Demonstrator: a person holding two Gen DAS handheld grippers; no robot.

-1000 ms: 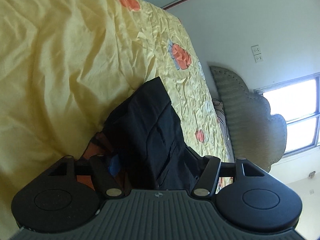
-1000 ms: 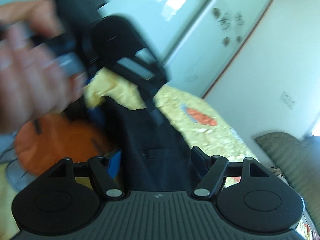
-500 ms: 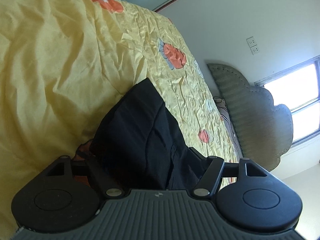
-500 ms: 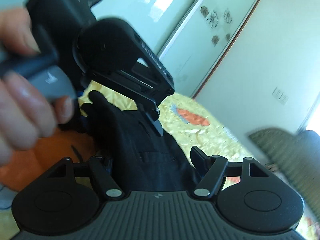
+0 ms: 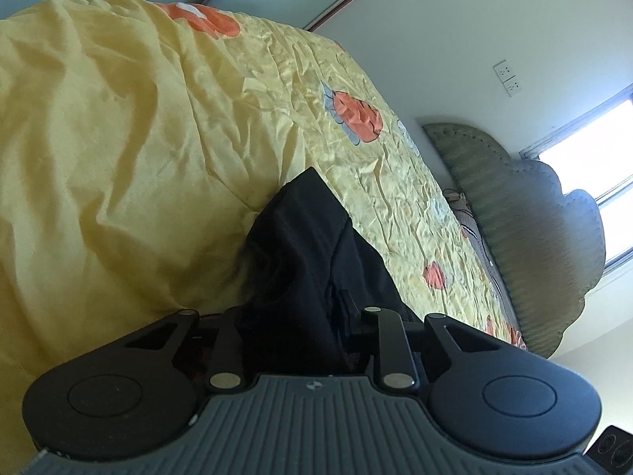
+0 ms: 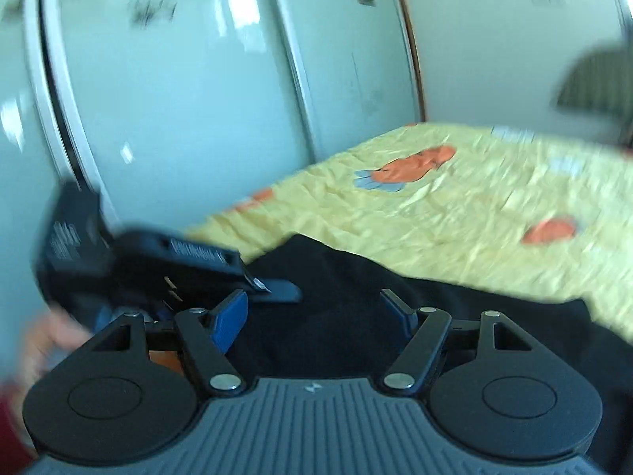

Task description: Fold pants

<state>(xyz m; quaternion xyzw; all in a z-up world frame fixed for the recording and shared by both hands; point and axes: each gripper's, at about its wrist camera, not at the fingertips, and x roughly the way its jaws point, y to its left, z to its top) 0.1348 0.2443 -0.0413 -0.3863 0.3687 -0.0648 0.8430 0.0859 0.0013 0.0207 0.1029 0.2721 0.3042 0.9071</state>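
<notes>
Black pants lie bunched on the yellow bedspread, reaching up from the left wrist view's bottom centre. My left gripper is closing, and a thick fold of the pants fills the gap between its fingers. The right wrist view is blurred. There the pants spread under my right gripper, which stands open with its blue pads wide apart and pressing on nothing. The left gripper's finger pokes onto the cloth from the left.
A padded green headboard stands at the bed's far end under a bright window. Pale sliding wardrobe doors rise behind the bed. A person's hand holds the left gripper. Something orange shows under the pants.
The left jaws have narrowed onto the pants fold. The right gripper has rolled and swung sideways; the left gripper now sits low on the left of its view instead of above.
</notes>
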